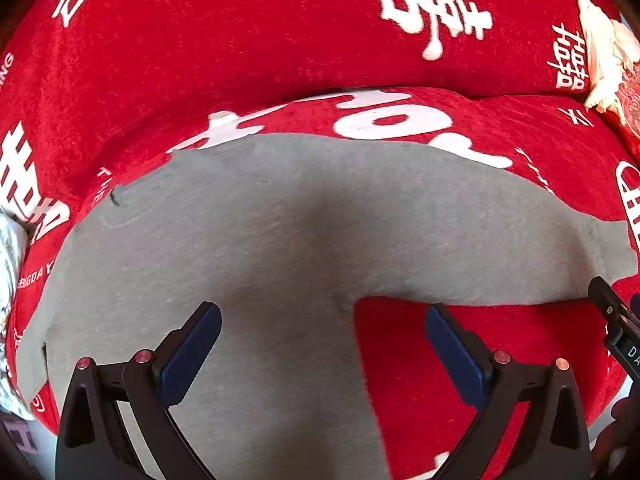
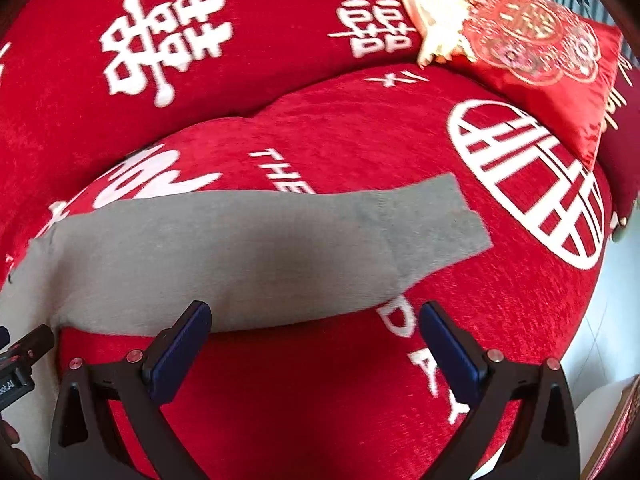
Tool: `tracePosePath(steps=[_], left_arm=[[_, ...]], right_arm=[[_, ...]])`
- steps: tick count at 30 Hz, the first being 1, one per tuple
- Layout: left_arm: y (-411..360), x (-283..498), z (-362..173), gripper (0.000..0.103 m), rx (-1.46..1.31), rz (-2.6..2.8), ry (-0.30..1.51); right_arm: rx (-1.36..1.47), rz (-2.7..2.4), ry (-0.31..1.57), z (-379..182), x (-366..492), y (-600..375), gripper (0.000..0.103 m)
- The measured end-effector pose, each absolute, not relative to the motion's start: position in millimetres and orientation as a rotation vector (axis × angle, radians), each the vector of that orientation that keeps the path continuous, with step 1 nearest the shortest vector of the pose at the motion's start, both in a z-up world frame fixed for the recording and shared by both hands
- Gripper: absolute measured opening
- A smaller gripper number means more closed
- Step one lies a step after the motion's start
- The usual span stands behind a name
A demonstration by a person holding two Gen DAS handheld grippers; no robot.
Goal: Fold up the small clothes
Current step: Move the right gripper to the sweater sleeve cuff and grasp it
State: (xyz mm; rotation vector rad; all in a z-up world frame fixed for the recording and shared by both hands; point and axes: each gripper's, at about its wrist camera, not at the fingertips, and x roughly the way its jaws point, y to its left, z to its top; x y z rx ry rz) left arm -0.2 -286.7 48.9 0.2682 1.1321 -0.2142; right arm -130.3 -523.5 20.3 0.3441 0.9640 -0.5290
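Note:
A grey garment (image 1: 280,232) lies spread flat on a red sofa seat (image 1: 480,344) with white lettering. In the left wrist view my left gripper (image 1: 323,344) is open and empty, its left finger over the grey cloth and its right finger over red fabric. In the right wrist view the grey garment (image 2: 248,252) stretches across, one sleeve reaching to the right. My right gripper (image 2: 316,340) is open and empty, hovering just short of the garment's near edge. The other gripper's tip shows at the right edge of the left wrist view (image 1: 618,320).
The red sofa backrest (image 1: 240,40) rises behind the seat. A red embroidered cushion (image 2: 540,52) and a cream fringed cloth (image 2: 436,4) lie at the back right. A pale patterned cloth (image 1: 8,264) sits at the left edge. The floor (image 2: 600,340) shows on the right.

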Motion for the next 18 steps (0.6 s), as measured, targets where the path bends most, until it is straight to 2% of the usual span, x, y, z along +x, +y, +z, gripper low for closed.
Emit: tracePosePath(steps=[18], left_arm=[[-319,8,40,0.102,0.277,-0.241,1.138]], right_arm=[[0.568,-0.492,0.917,-12,-144,-582,0.103]])
